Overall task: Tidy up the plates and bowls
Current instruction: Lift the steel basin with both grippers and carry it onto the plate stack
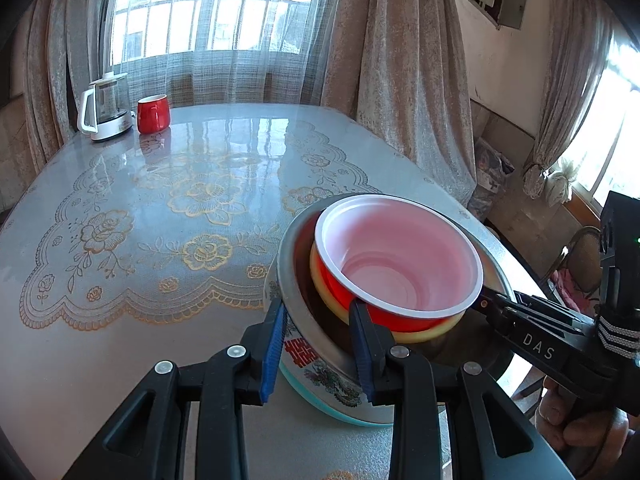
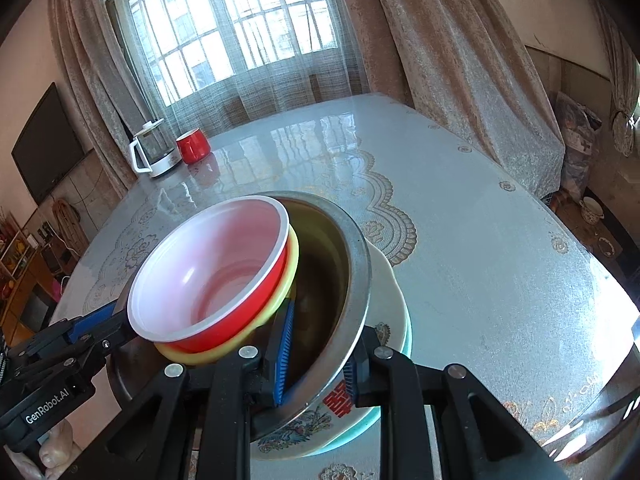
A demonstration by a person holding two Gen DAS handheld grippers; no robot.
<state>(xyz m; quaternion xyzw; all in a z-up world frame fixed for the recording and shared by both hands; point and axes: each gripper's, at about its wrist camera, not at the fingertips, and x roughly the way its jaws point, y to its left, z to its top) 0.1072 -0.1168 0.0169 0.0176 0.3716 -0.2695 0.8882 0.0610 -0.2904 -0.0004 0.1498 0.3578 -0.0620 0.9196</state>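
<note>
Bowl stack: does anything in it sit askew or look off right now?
Yes. The red bowl and the yellow bowl under it sit off-centre in the metal bowl, tilted against one wall. Both grippers clamp the metal bowl's rim: left gripper, right gripper. Nothing spilled or broken.

Glossy table (image 1: 224, 152) (lace-patterned cover) bears kettle (image 1: 105, 106) and red cup (image 1: 153, 113).

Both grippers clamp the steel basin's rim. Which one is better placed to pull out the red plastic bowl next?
Left, probably. The left gripper, clamped on the round steel basin like the right gripper, has its inner finger under the red plastic bowl's rim; the right's sits beside the yellow bowl below.
</note>
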